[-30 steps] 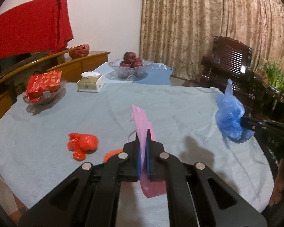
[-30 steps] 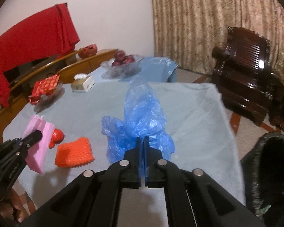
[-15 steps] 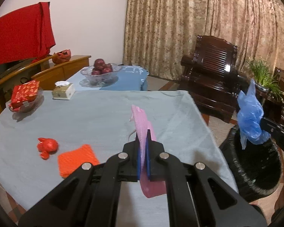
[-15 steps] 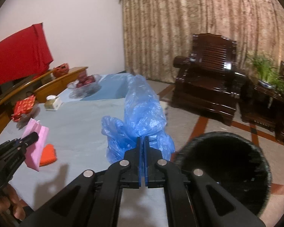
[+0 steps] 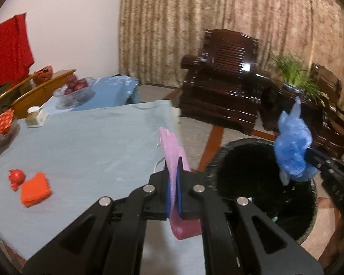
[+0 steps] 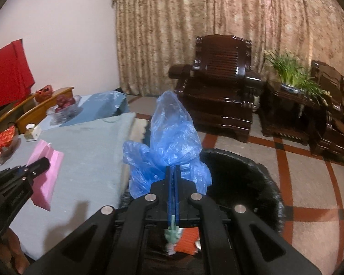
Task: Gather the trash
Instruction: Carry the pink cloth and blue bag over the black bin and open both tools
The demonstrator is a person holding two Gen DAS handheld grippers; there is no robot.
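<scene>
My left gripper [image 5: 173,171] is shut on a flat pink paper bag [image 5: 172,151], held over the table's right edge beside the black trash bin [image 5: 309,208]. In the right wrist view the same pink bag [image 6: 48,171] hangs from the left gripper [image 6: 43,161] at the left. My right gripper [image 6: 173,171] is shut on a crumpled blue plastic bag [image 6: 172,137], held above the bin's [image 6: 259,174] mouth; from the left wrist view the blue bag [image 5: 291,146] hangs over the bin, right gripper [image 5: 309,154] behind it. A red crumpled wrapper [image 5: 16,176] and an orange knitted square [image 5: 35,189] lie on the table.
The table has a light blue cloth [image 5: 91,142], with a tissue box [image 5: 35,118], a red packet dish [image 5: 1,126] and a fruit bowl [image 5: 74,89] at its far side. Dark wooden armchairs [image 6: 220,87] and a potted plant [image 6: 291,73] stand behind the bin. Trash lies inside the bin [image 6: 185,243].
Both grippers have swung right with their bags, from over the table to the bin. The blue bag now hangs over the bin's mouth; the pink bag is at the table's edge.
</scene>
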